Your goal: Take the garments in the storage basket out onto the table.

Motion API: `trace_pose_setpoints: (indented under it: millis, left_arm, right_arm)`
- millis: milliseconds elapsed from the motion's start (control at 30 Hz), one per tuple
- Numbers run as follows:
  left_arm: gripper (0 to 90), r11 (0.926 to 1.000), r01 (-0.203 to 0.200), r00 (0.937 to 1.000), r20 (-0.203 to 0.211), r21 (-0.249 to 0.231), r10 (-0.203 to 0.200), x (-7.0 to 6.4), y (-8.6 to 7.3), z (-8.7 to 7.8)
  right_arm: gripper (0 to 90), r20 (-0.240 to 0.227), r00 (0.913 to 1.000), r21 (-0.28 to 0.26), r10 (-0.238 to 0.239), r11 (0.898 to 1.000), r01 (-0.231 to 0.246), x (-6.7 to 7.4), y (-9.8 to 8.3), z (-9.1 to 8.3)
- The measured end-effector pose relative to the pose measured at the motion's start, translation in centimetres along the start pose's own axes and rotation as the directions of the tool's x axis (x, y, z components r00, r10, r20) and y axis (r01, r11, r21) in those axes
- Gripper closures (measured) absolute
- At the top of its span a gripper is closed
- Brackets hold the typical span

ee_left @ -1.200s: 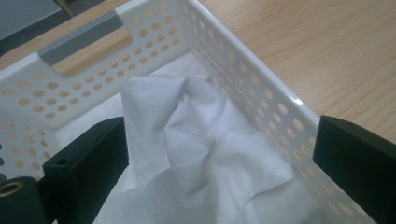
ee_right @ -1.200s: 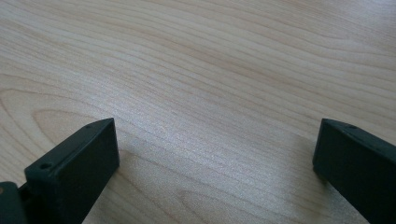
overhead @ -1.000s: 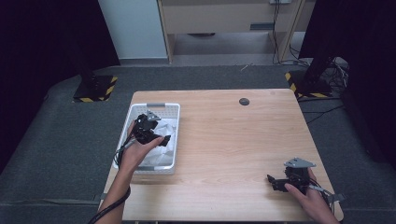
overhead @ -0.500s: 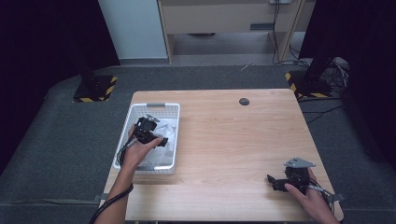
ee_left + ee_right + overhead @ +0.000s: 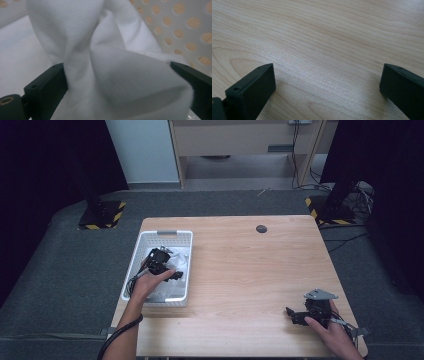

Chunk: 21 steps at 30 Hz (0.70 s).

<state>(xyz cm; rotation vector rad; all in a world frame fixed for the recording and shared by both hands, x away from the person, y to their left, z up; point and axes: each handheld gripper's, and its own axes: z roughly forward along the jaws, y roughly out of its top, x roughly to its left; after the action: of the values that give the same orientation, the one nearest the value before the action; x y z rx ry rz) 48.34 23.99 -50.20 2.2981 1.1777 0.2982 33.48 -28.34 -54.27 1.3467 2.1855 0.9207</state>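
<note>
White cloth (image 5: 107,72) is bunched between the wide-set jaws of the left gripper (image 5: 167,270) inside the perforated basket (image 5: 165,236); no firm clamp is seen, so it could slip free if lifted. Farther right, the right gripper (image 5: 295,316) is held spread apart over the bare table (image 5: 324,37).

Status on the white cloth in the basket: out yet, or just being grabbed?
Not out yet. The left gripper sits inside the white basket, and a fold of the white cloth lies between its wide-set jaws, so no firm pinch shows. The right gripper waits open over the bare table. Left, probably: close, lift, lay it on the table.
</note>
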Motion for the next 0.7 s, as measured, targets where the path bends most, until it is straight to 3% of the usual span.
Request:
trace_pose_setpoints:
  millis: [233, 467, 700]
  left_arm:
    - [2.6, 0.9997, 0.021, 0.9995, 0.025, 0.010, -0.021, 0.1, -0.2, 0.6]
    - [0.3, 0.9990, -0.007, 0.9999, -0.009, 0.044, 0.007, 0.0, -0.2, 1.4]
    - [0.0, 0.9996, 0.003, 0.9996, -0.028, 0.028, -0.003, 0.3, -0.4, 1.7]
  right_arm:
    - [0.4, 0.000, 1.0000, 0.000, 0.000, 1.000, 0.000, 0.0, 0.0, 0.0]
    - [0.4, 0.000, 1.0000, 0.000, 0.000, 1.000, 0.000, 0.0, 0.0, 0.0]
    - [0.4, 0.000, 1.0000, 0.000, 0.001, 1.000, -0.001, 0.0, 0.0, 0.0]
